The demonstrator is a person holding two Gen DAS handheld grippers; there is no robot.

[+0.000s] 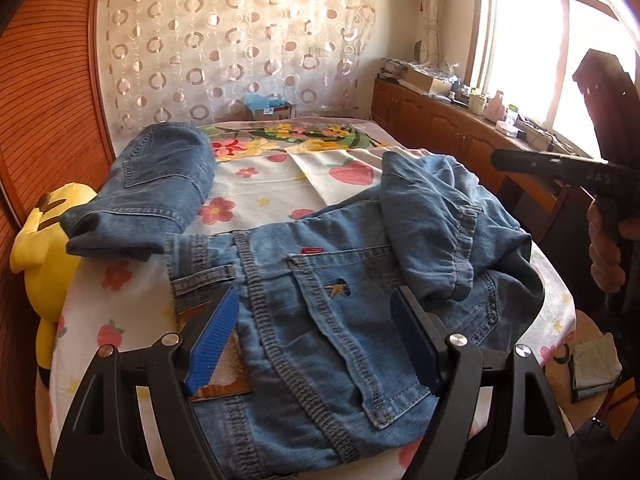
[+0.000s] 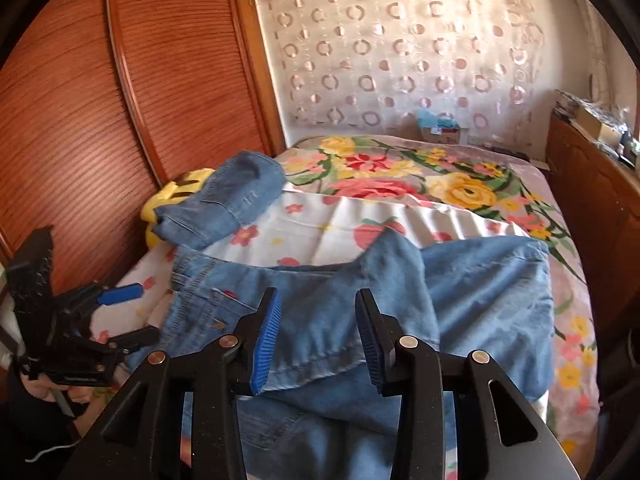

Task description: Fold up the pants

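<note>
- Two grippers I hold above the jeans point(image 1: 320, 304) on the bed point(image 2: 500, 200);
- left gripper point(image 1: 316, 344): jaws spread, holding nothing;
- right gripper point(image 2: 316, 344): jaws spread over a folded leg.

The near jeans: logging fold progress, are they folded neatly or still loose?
Still loose. The jeans lie waistband near, with legs bunched and flopped over them, uneven; neither gripper holds them.

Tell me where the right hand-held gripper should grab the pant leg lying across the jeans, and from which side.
Take the hemmed cuff of the pant leg, coming in from the near edge of the bed. The hem lies loose on top and faces the open right hand-held gripper, so one finger could probably slide under it.
</note>
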